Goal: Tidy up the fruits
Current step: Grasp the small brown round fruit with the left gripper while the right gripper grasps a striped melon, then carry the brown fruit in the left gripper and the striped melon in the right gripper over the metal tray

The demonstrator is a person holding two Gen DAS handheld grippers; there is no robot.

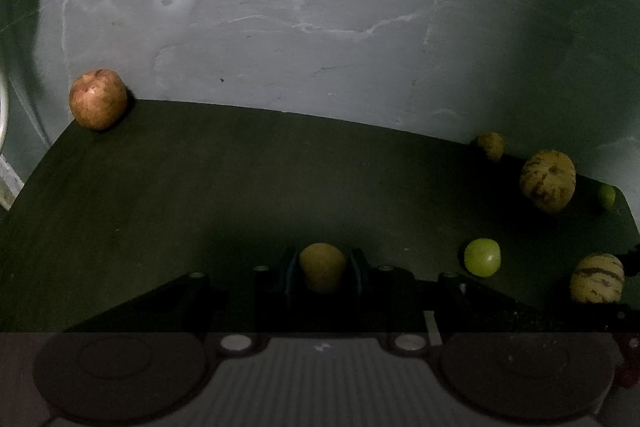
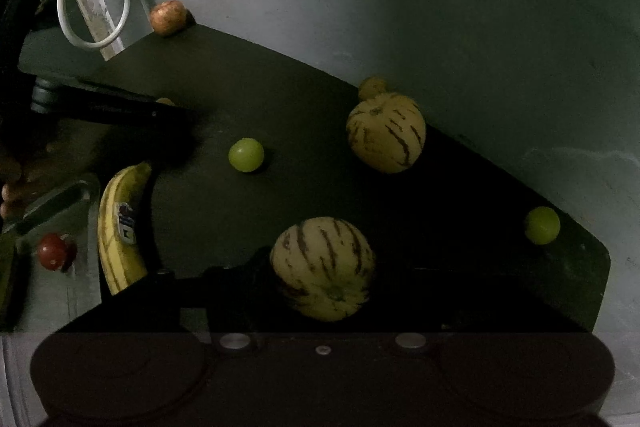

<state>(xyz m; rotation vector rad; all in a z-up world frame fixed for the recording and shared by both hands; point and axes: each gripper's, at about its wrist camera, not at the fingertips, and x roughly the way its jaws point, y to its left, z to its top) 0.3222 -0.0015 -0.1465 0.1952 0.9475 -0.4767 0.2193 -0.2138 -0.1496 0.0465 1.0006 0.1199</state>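
My left gripper (image 1: 322,273) is shut on a small yellow-brown fruit (image 1: 322,267) just above the dark mat (image 1: 240,187). A red-brown apple (image 1: 98,99) sits at the mat's far left corner, also in the right wrist view (image 2: 168,17). My right gripper (image 2: 324,279) is around a striped yellow melon (image 2: 323,267); the fingers are too dark to show whether they touch it. A second striped melon (image 2: 386,133) lies further back, with a small brown fruit (image 2: 372,87) behind it. Two green round fruits (image 2: 246,155) (image 2: 542,225) lie on the mat.
A banana (image 2: 120,227) lies at the mat's left edge beside a small red fruit (image 2: 53,251). The left gripper's arm (image 2: 112,111) reaches in from the left. A white cable loop (image 2: 92,7) hangs at the back left. A grey wall (image 1: 280,27) stands behind the mat.
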